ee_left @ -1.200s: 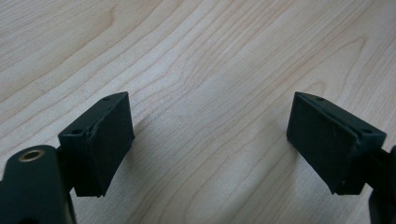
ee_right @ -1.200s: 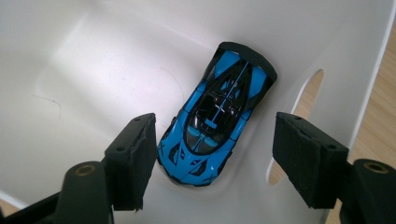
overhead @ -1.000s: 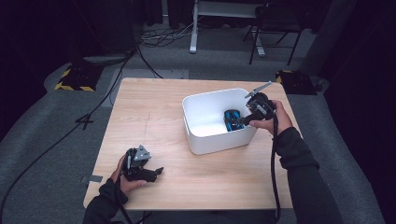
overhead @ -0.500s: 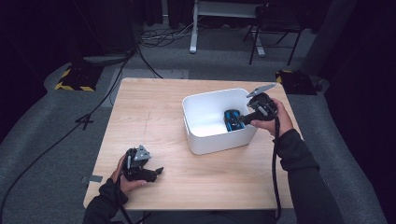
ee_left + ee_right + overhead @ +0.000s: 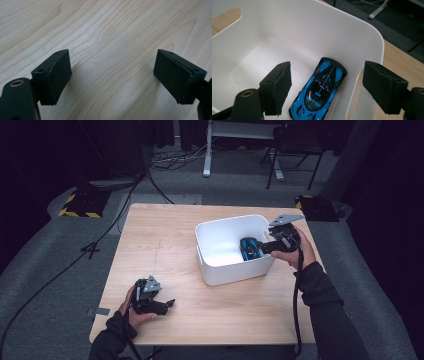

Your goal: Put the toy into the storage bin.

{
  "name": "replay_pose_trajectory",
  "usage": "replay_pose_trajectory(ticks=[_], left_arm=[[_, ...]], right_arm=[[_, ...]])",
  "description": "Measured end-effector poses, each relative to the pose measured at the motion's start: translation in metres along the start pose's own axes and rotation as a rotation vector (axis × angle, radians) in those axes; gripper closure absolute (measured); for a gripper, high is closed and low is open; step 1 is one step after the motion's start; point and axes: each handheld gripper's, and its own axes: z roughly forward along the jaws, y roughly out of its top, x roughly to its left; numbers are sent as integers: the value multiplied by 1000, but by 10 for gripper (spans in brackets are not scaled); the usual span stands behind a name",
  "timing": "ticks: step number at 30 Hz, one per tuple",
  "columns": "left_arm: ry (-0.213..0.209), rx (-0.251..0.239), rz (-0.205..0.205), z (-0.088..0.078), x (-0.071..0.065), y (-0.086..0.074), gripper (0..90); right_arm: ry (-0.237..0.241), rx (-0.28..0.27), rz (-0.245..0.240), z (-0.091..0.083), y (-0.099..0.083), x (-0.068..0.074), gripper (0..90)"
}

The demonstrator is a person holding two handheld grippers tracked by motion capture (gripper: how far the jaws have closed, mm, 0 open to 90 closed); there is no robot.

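— While my right tool (image 5: 263, 246) hangs open over the white bin (image 5: 220, 270), where's the car?

— On the bin floor by the near wall: a blue toy sports car (image 5: 320, 90) with black panels, glossy, upright.

— What could go wrong?

— I judge one jaw, sitting outside the rim, could catch the wall and tip the bin if I move carelessly.

— And your left tool (image 5: 167, 304)?

— Open too, empty, low over the wooden surface (image 5: 165, 235).
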Motion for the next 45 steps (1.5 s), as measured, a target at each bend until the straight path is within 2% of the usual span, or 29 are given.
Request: replay_pose_trajectory(ticks=[2, 9, 12, 45], left_arm=[[0, 0, 0, 0, 0, 0, 150], [0, 0, 0, 0, 0, 0, 150], [0, 0, 0, 0, 0, 0, 150], [0, 0, 0, 0, 0, 0, 150]], right_arm=[[1, -27, -13, -3, -2, 1, 230], [-8, -43, -18, -8, -7, 2, 214], [-11, -66, -30, -11, -9, 4, 213], [13, -114, -57, -36, -34, 8, 210]])
